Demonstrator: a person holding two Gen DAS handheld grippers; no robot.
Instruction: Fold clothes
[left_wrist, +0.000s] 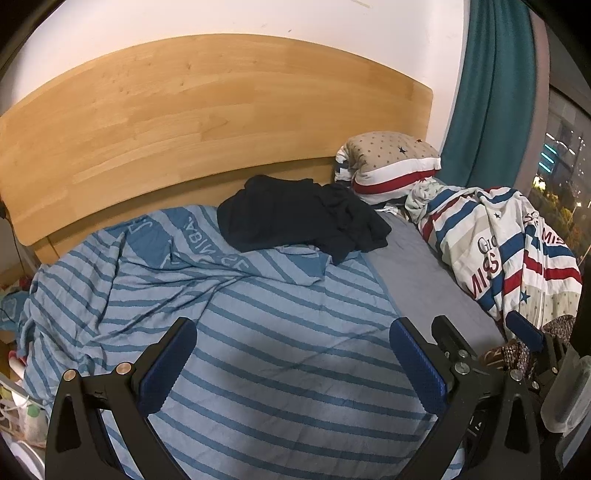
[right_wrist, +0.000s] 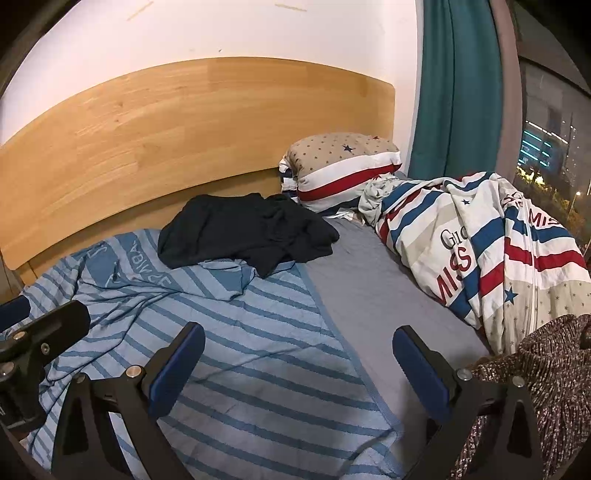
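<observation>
Across the bed, my left tool (left_wrist: 293, 360) and right tool (right_wrist: 299, 363) hover wide and empty, so grabbing the crumpled dark garment (left_wrist: 299, 216) may snag the striped blanket (left_wrist: 258, 332).

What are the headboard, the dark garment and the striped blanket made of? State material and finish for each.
Headboard: wood or wood veneer, going by the plank joints and grain, with a smooth light satin finish.
Dark garment: soft thin fabric, likely a cotton knit; it lies crumpled in limp matte folds.
Striped blanket: woven textile, perhaps terry-like cotton, with a matte, slightly nubby surface and a bound edge.
</observation>
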